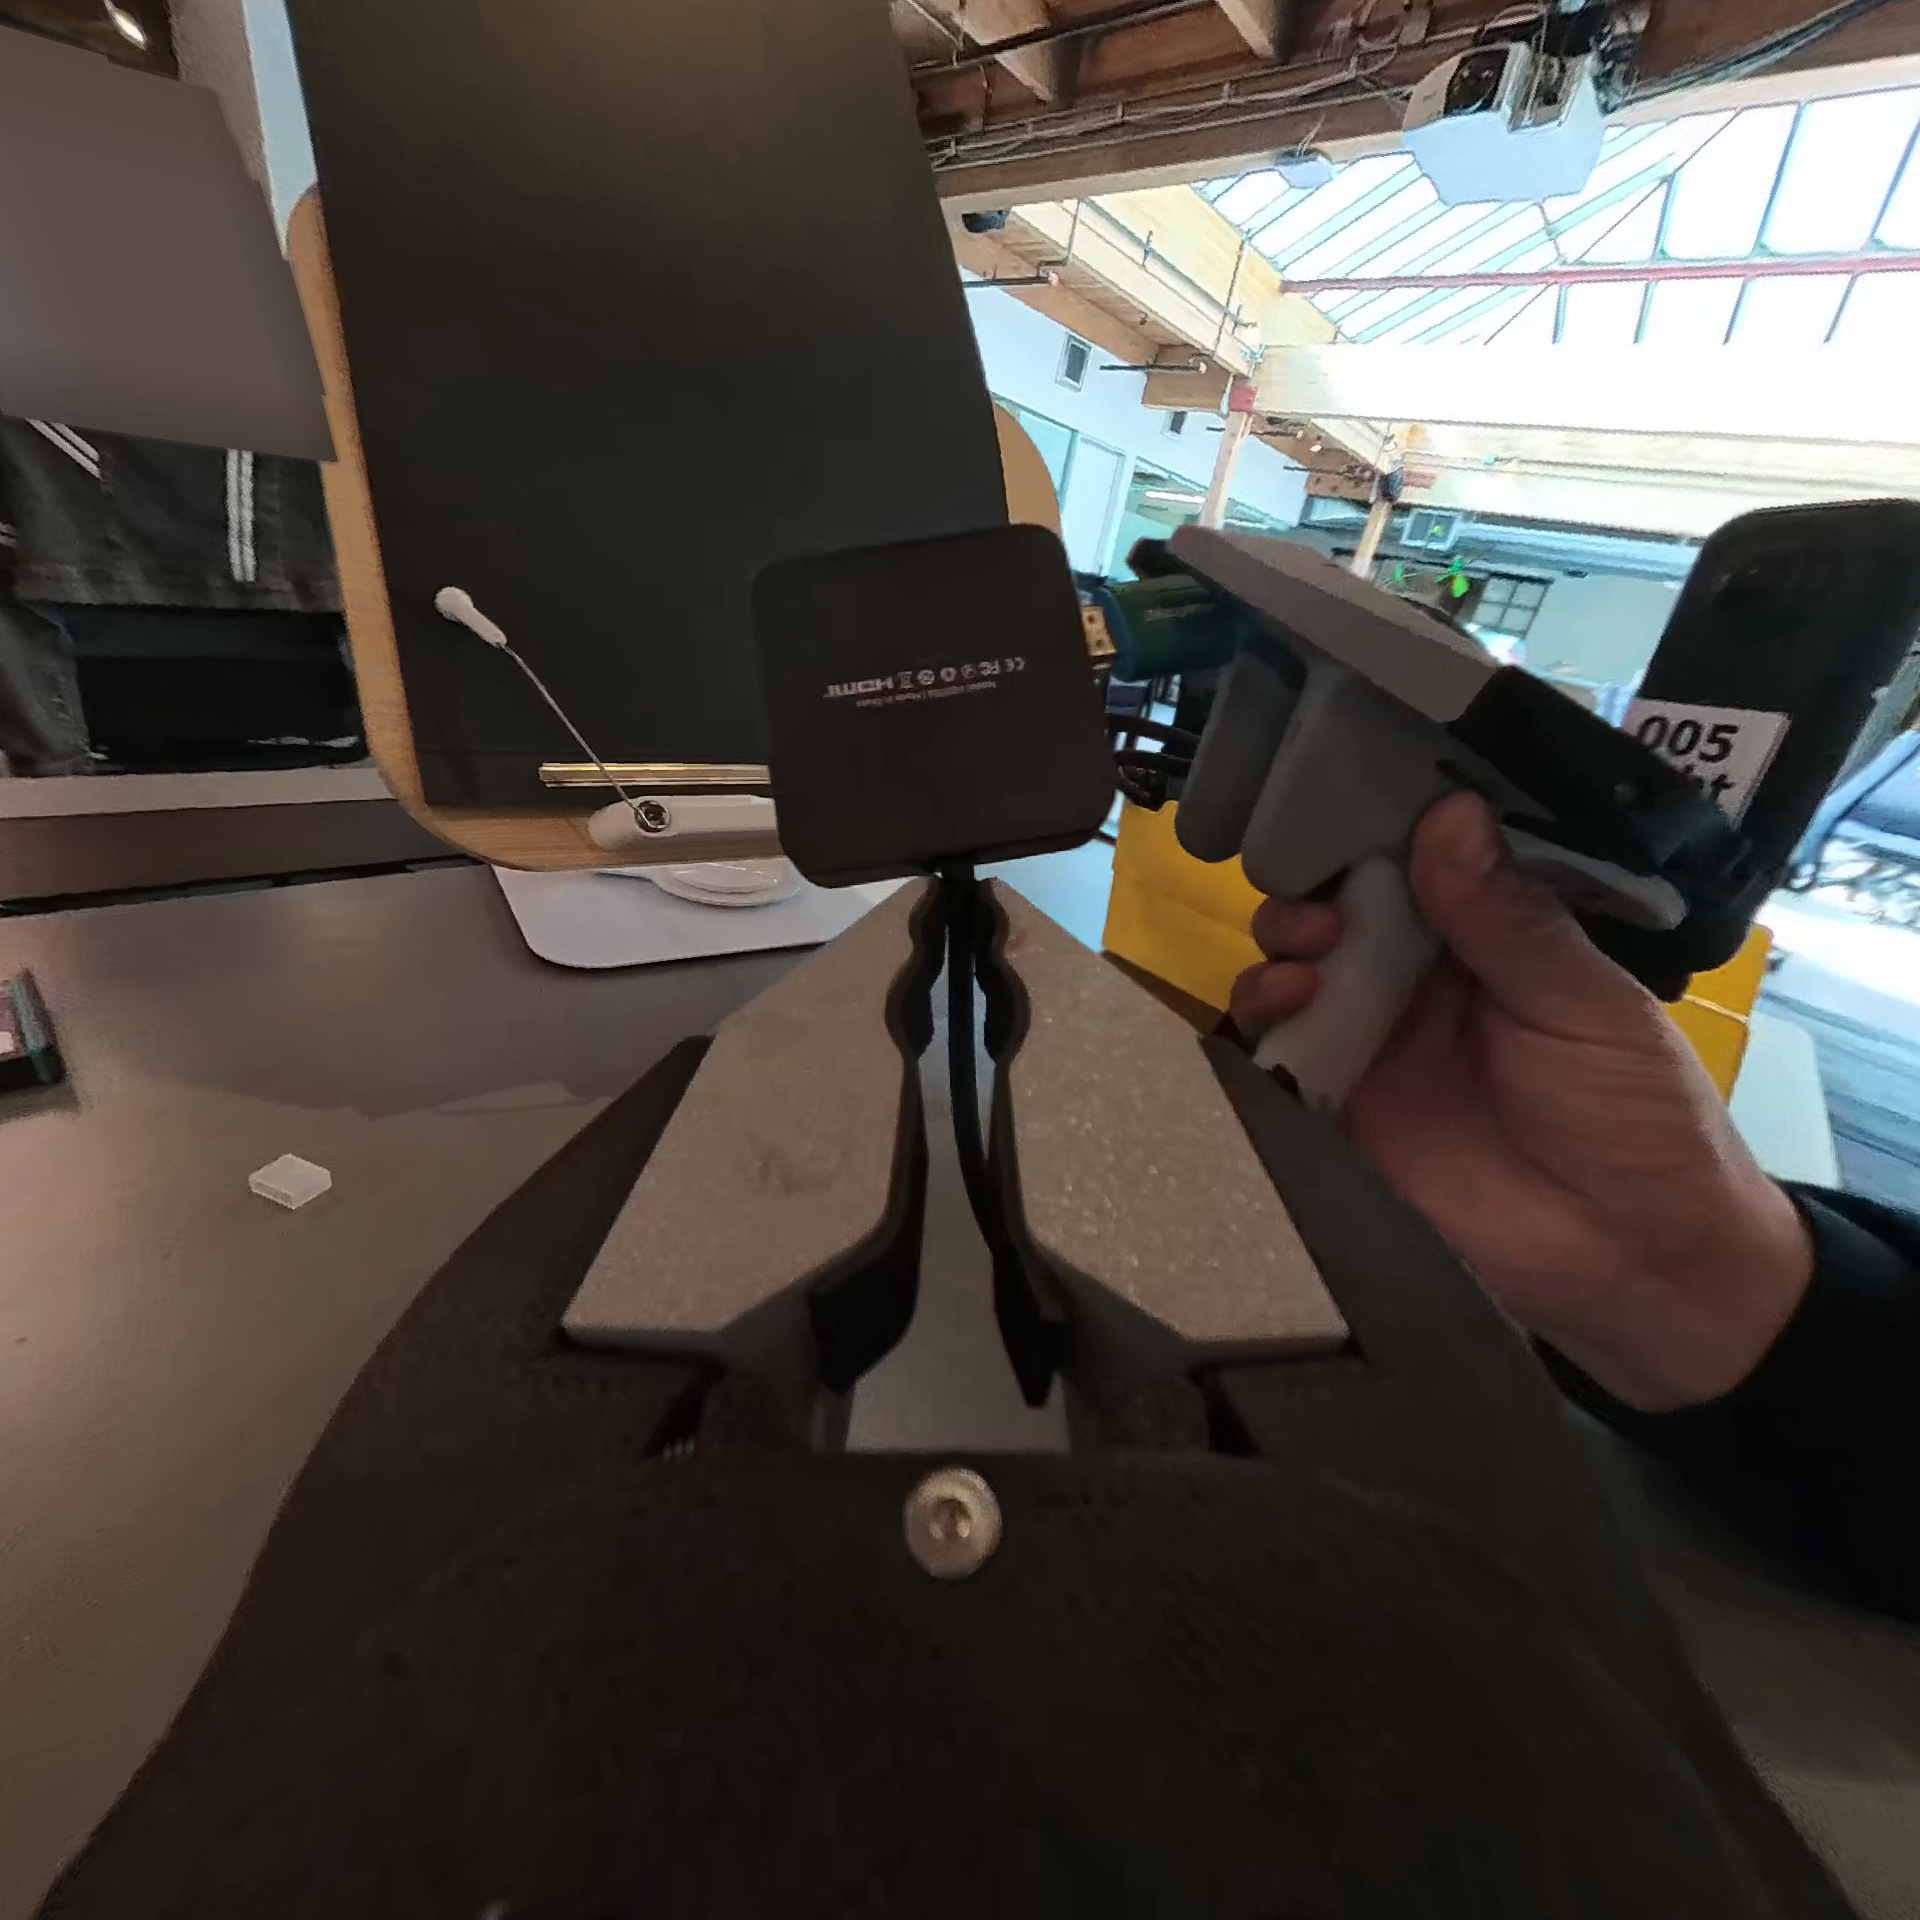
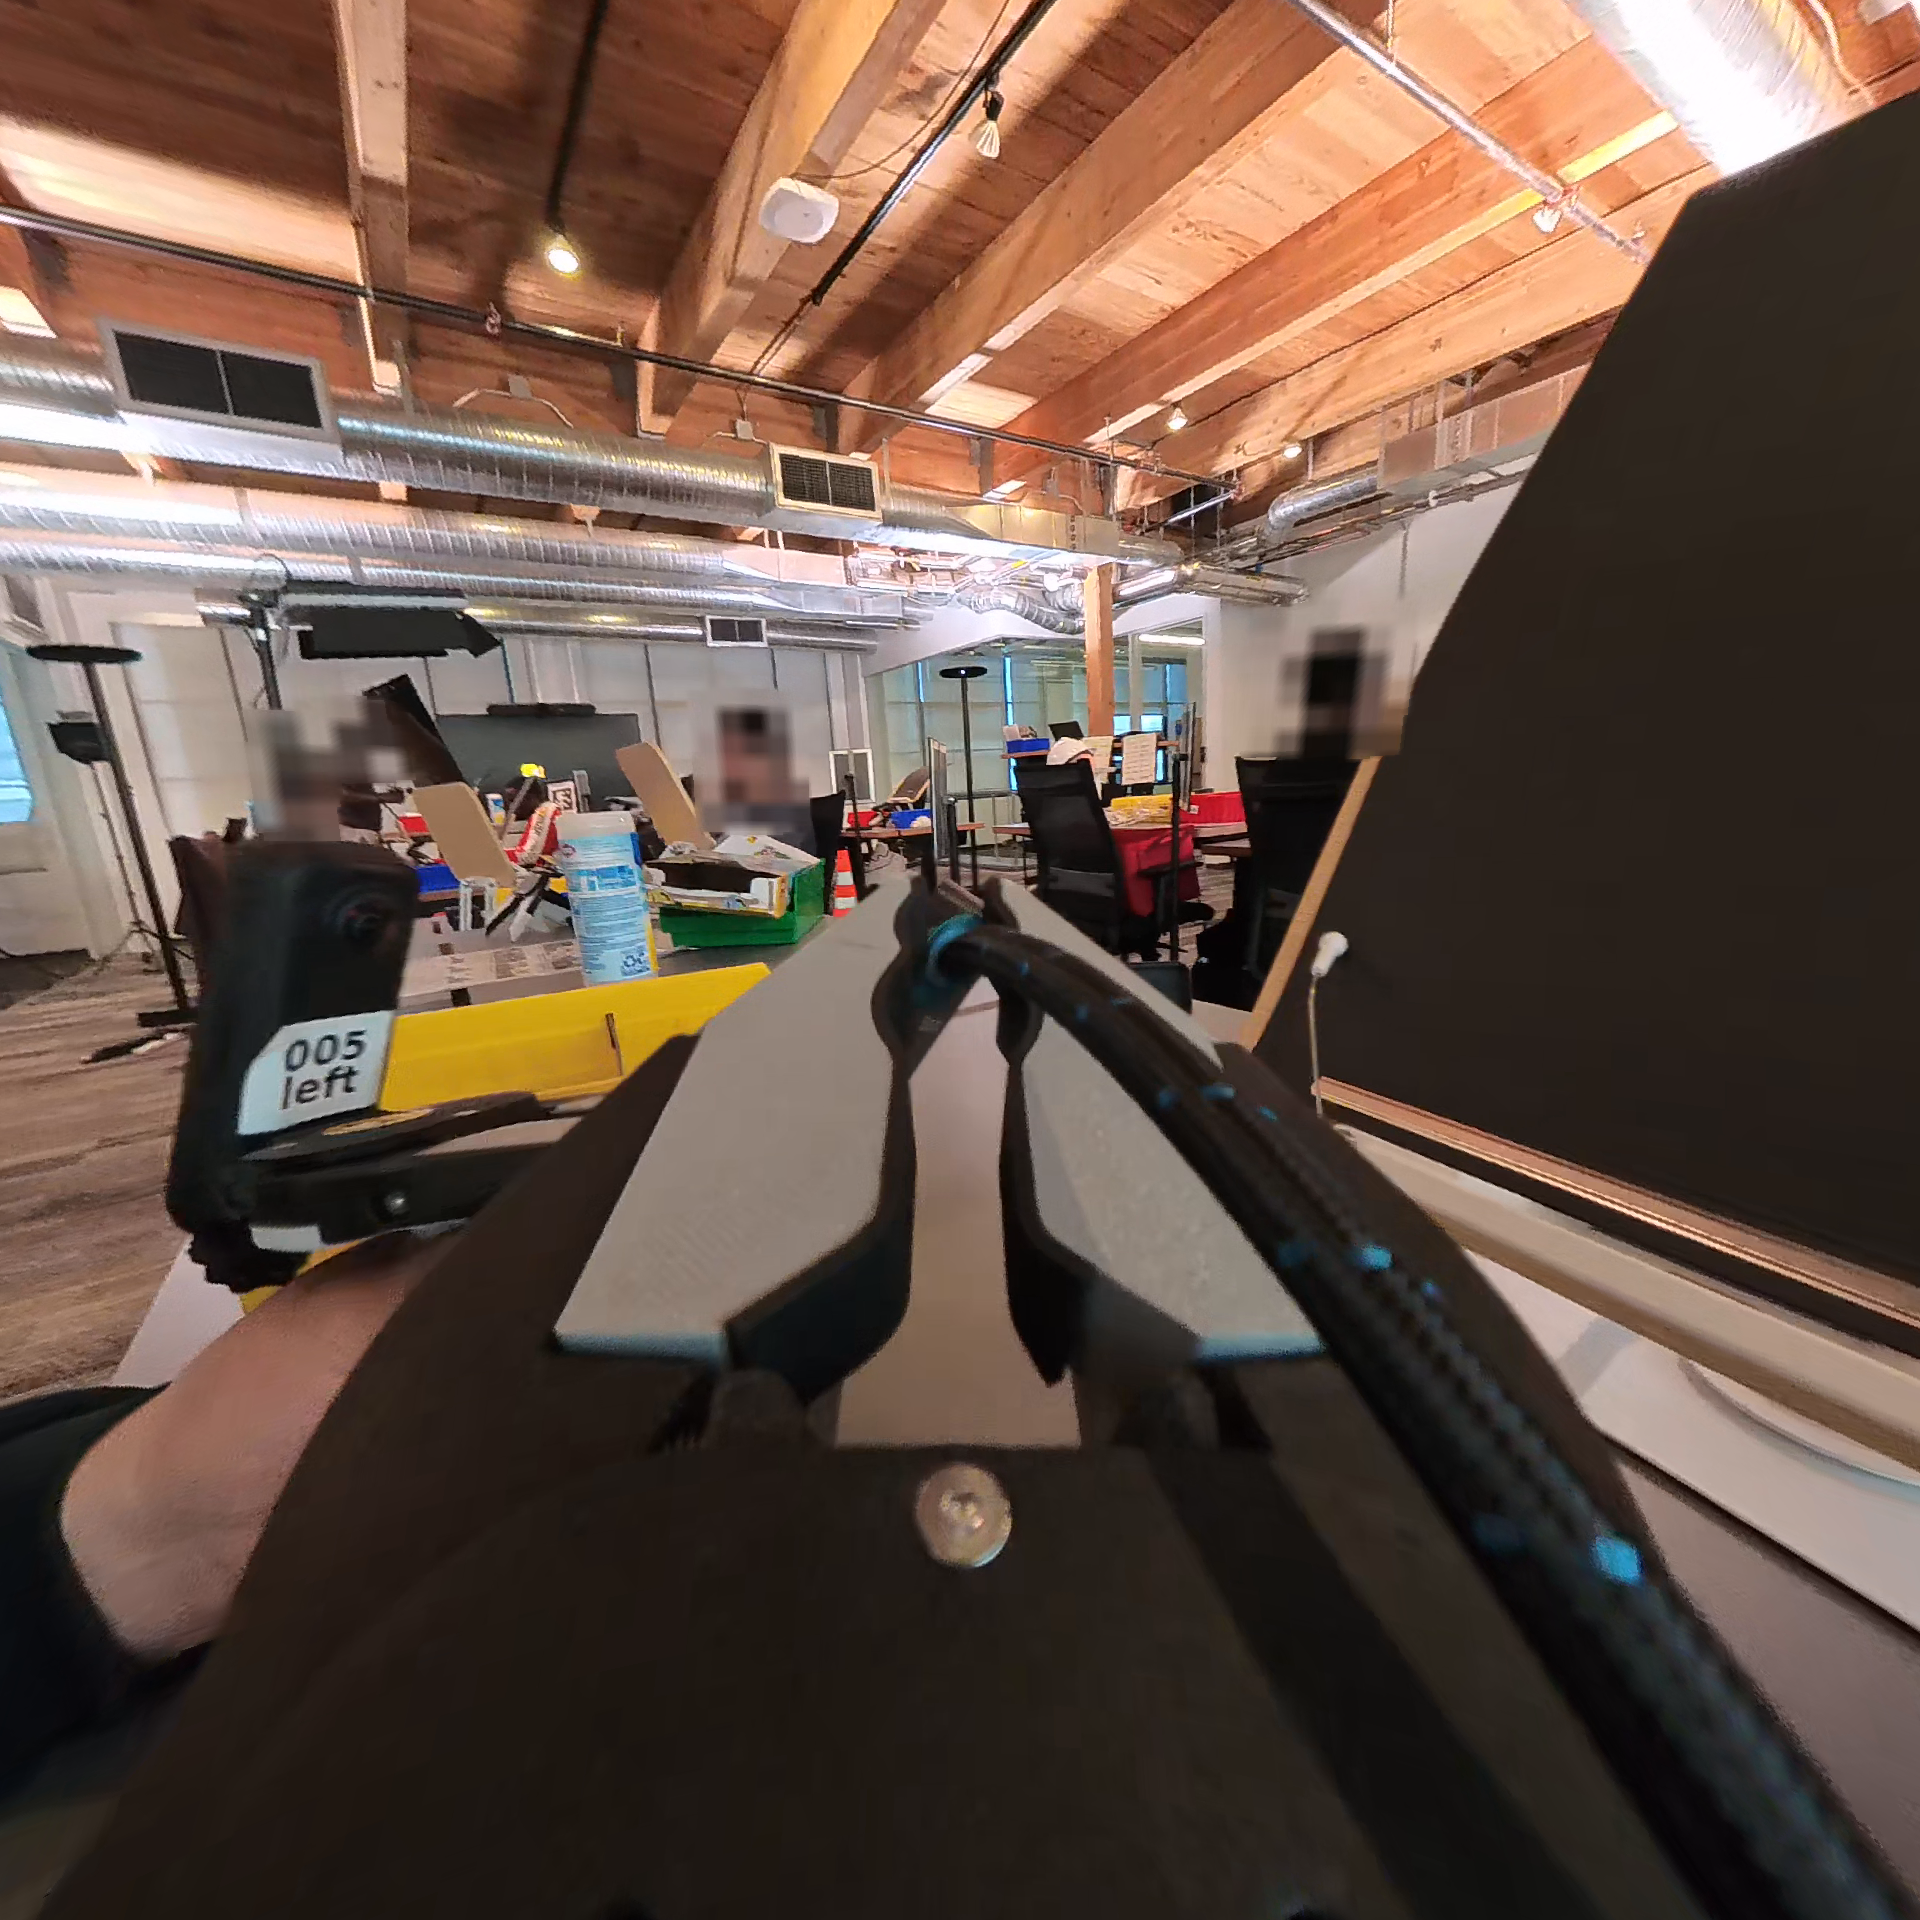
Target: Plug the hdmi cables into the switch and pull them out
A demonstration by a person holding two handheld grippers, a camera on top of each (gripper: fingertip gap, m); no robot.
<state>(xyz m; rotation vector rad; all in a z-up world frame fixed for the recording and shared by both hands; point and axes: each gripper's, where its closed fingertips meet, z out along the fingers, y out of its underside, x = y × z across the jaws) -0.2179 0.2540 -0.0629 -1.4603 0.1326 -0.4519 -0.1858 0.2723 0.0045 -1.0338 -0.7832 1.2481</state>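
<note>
My left tongs (image 1: 954, 914) pinch the light switch's (image 1: 928, 701) pigtail; right tongs (image 2: 951, 914) clamp the stiff braided cable (image 2: 1340, 1236) near its plug.

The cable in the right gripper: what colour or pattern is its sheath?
Black braid with small blue flecks; the cable shows best in the right wrist view.
</note>
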